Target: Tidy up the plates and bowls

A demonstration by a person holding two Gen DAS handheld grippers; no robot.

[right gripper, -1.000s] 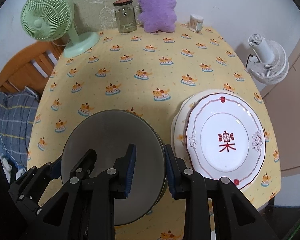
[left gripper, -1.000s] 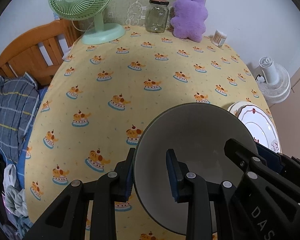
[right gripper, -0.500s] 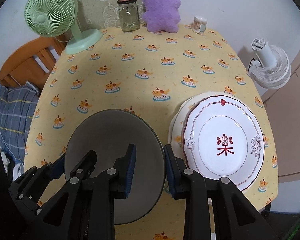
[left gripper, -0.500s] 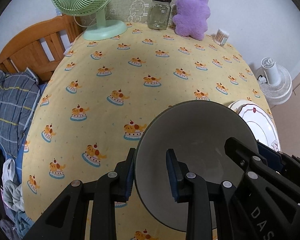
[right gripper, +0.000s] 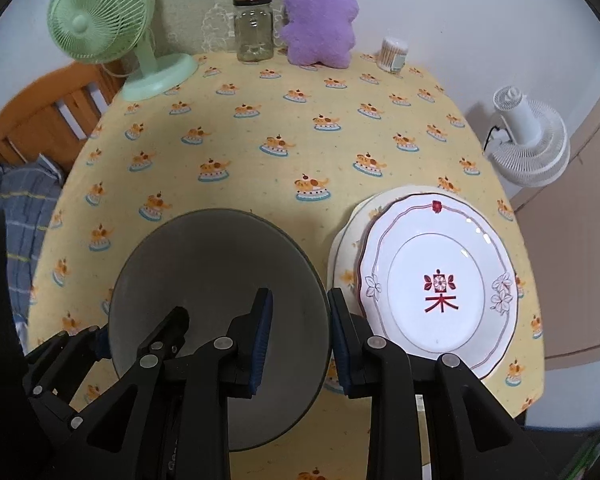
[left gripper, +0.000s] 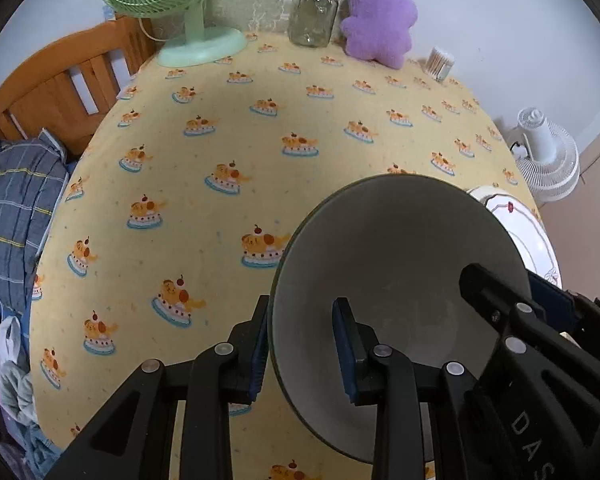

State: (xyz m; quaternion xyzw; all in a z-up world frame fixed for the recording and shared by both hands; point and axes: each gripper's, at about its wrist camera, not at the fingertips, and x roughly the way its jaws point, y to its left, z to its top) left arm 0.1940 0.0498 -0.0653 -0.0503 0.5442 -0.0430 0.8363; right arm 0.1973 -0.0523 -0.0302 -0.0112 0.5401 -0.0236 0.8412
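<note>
Both grippers, left gripper (left gripper: 302, 350) and right gripper (right gripper: 300, 336), are rising, each clamped on the bowl (right gripper: 216, 280) rim, near-left of the plates (right gripper: 436, 280). Probably stiff, breakable, slippery; rim grips suit.

— What's the bowl (left gripper: 396, 264) like?
— Matt grey, smooth, no shine. The plate (right gripper: 436, 280) beside it is glossy white, glazed like porcelain, catching small highlights.
— And the table?
— Covered in a soft yellow printed cloth (left gripper: 260, 148), slightly grainy. On it stand a clear glass jar (right gripper: 254, 30) with a dark lid, a fuzzy purple plush toy (right gripper: 320, 20), and a smooth green plastic fan (right gripper: 100, 24).
— The grippers?
— Matt black plastic, blue pads (right gripper: 260, 336), silvery screws.
</note>
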